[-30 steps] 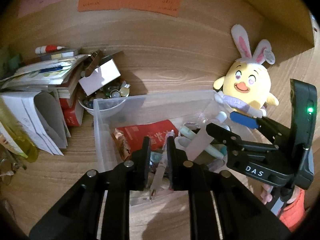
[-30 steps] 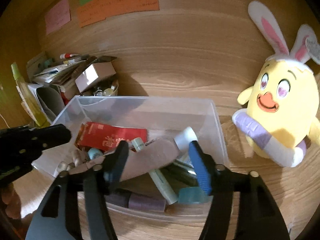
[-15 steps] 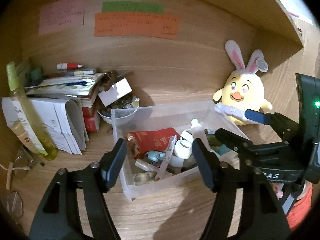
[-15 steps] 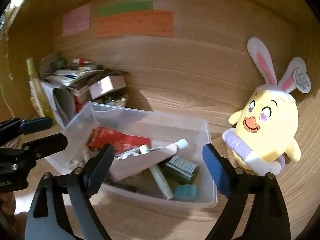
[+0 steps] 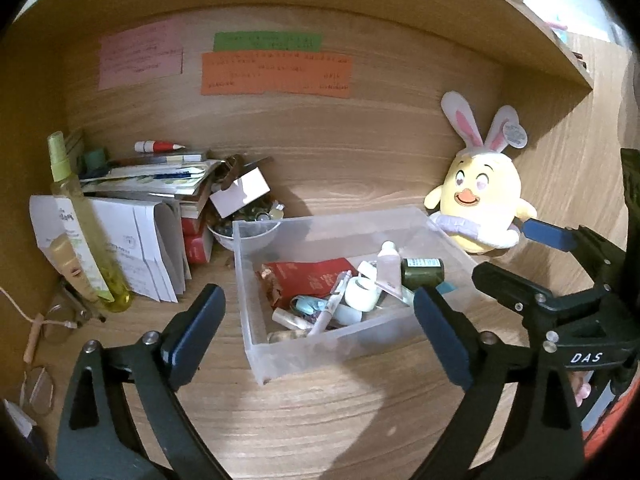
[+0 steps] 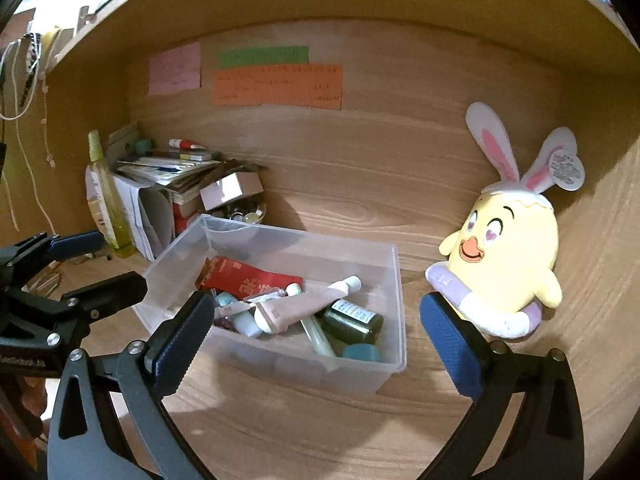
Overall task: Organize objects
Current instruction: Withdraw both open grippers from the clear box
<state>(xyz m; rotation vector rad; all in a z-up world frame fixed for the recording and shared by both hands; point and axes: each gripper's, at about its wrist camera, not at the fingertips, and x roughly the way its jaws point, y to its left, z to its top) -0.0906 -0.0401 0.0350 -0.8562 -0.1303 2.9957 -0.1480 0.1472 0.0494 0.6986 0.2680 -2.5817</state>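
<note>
The clear plastic bin [image 6: 394,308] sits on the wooden desk [image 5: 320,420], crammed with small things: a pink tube [image 6: 304,306] lying slantwise across the heap, a dark green bottle [image 6: 354,320], a red packet [image 6: 248,280], a pen [image 5: 332,304] and a roll of tape [image 5: 361,294]. The pile looks loose to me; the tube rests on top of the others and could slide or tip over the low wall if the bin gets nudged. A careless reach past it might also knock the yellow plush chick [image 6: 508,256] just beside the bin, or the leaning spray bottle [image 5: 86,232] near the stacked papers [image 5: 140,248].

Both tools hang in front of the bin, apart from it. The left gripper [image 5: 318,332] and the right gripper [image 6: 316,328] are both spreading their jaws, with nothing between them.
</note>
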